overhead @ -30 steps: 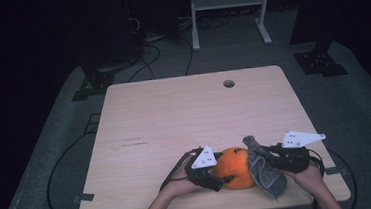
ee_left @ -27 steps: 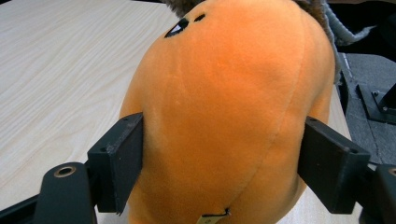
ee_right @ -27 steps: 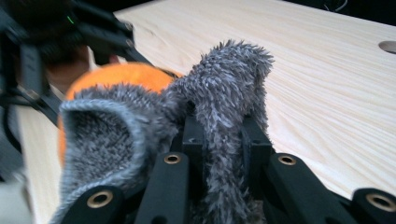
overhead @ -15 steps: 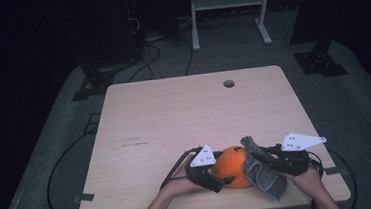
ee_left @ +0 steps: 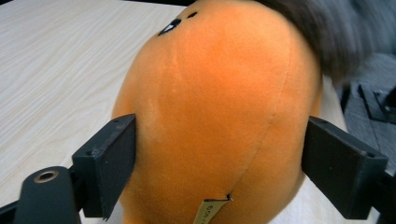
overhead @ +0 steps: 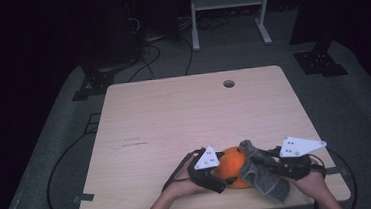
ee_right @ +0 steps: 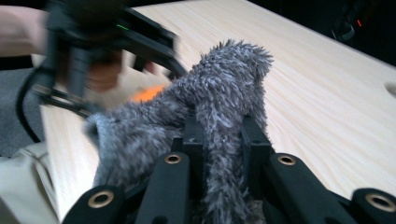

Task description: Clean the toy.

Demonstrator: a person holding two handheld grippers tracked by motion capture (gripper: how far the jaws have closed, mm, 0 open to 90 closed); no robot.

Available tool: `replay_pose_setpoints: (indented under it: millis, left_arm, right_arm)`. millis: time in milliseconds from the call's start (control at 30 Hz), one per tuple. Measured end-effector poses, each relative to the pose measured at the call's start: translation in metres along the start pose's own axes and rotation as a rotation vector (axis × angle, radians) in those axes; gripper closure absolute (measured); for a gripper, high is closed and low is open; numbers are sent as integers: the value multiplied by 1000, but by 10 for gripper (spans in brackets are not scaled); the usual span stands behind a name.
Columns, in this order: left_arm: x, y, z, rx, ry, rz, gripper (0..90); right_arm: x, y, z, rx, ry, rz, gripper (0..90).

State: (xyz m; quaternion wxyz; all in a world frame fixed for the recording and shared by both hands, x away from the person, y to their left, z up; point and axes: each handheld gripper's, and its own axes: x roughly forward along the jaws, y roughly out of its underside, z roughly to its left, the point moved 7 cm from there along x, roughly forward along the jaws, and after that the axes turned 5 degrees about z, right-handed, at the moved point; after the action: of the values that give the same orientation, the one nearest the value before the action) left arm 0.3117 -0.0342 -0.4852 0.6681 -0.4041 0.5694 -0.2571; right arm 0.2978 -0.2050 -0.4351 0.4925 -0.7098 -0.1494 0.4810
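At near edge of surface:
orange plush toy: soft, light, squashy; grip round its middle
grey fuzzy cloth: limp, draped over toy's right side
left tongs: just widened, bracketing toy, pads touching
right tongs: clenched on cloth

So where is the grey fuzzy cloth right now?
The grey fuzzy cloth is at the table's near edge in the high view, pinched in the right gripper and draped against the right side of the orange plush toy.
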Motion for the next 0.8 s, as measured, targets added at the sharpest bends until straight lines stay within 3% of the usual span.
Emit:
replay_pose_setpoints:
  millis: [100,233,300,400,467,533,600,633,667,733,800]
  left_arm:
    - [2,-2,2,-8,-15,-1,88]
    - [13,0,0,-57,-55,38,68]
    - [11,-5,-6,0,-92,47,134]
    - [5,-15,-10,56,-140,28,293]
    - [0,-19,-6,137,-245,50,336]
    - [-7,-19,0,143,-301,63,345]
    - [-11,-15,7,120,-332,69,344]
    - [-11,-11,9,121,-349,94,338]
    - [-10,-7,11,108,-335,111,315]
    - [-10,-5,12,61,-265,97,238]
    - [-14,-6,11,48,-190,79,193]
  right_arm:
    - [-3,11,-9,57,-18,-9,756]
    - [-3,11,-11,75,-14,-15,757]
    - [-7,5,-8,49,16,-8,758]
    - [-20,-16,5,0,16,-62,758]
    - [-18,-26,13,-30,9,-81,758]
    - [-9,-34,15,-57,34,-76,757]
    - [7,-36,11,-41,28,-56,757]
    - [16,-34,5,-23,27,-50,757]
    - [24,-32,1,2,19,-48,756]
    - [38,-23,-6,22,9,-26,753]
    - [39,-15,-7,53,-25,-40,754]
